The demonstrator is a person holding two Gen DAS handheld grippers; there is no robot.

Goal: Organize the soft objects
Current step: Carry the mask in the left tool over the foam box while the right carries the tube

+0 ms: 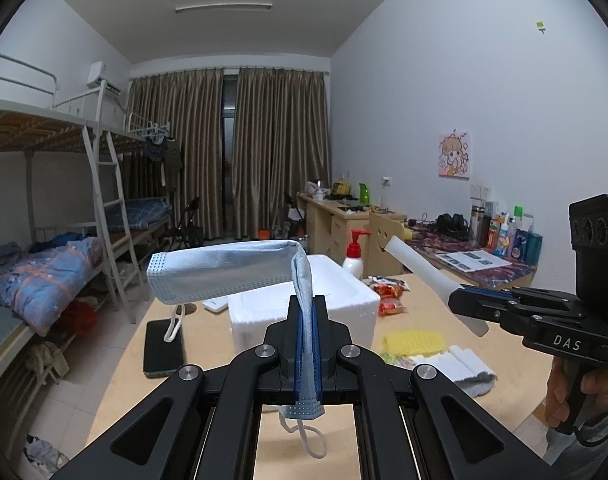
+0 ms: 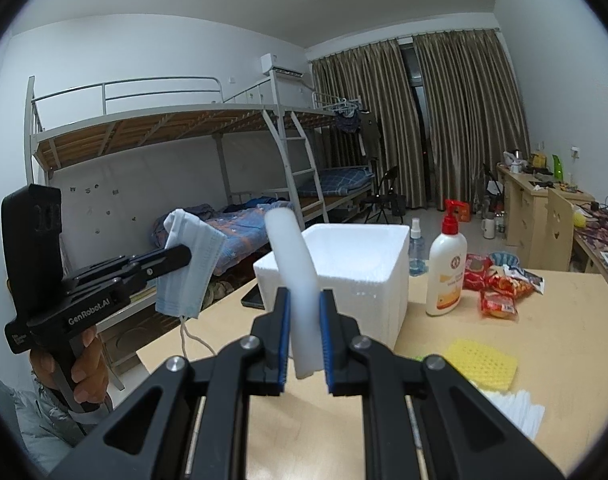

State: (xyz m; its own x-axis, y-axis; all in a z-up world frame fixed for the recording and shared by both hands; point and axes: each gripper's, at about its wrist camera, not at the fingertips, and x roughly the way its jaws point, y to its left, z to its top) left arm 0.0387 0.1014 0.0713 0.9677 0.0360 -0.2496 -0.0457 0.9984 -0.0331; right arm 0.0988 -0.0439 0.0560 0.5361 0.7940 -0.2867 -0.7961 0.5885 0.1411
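My left gripper [image 1: 307,305] is shut on a light blue face mask [image 1: 224,266]. The mask bends over to the left above the table, and its ear loop hangs down. In the right wrist view the same gripper [image 2: 186,255] holds the mask [image 2: 192,268] up at the left. My right gripper [image 2: 305,300] is shut on a white foam strip [image 2: 292,264] that stands up between its pads. From the left wrist view that strip [image 1: 420,270] points up and left out of the right gripper [image 1: 458,300]. An open white foam box [image 2: 360,268] stands on the table just beyond both grippers.
On the wooden table [image 2: 564,320] lie a yellow mesh pad [image 2: 480,364], a folded white cloth [image 2: 516,408], red snack packets [image 2: 496,304], a lotion pump bottle [image 2: 446,272] and a small spray bottle [image 2: 416,248]. A dark phone [image 1: 162,348] lies left of the box. Bunk beds stand to the left.
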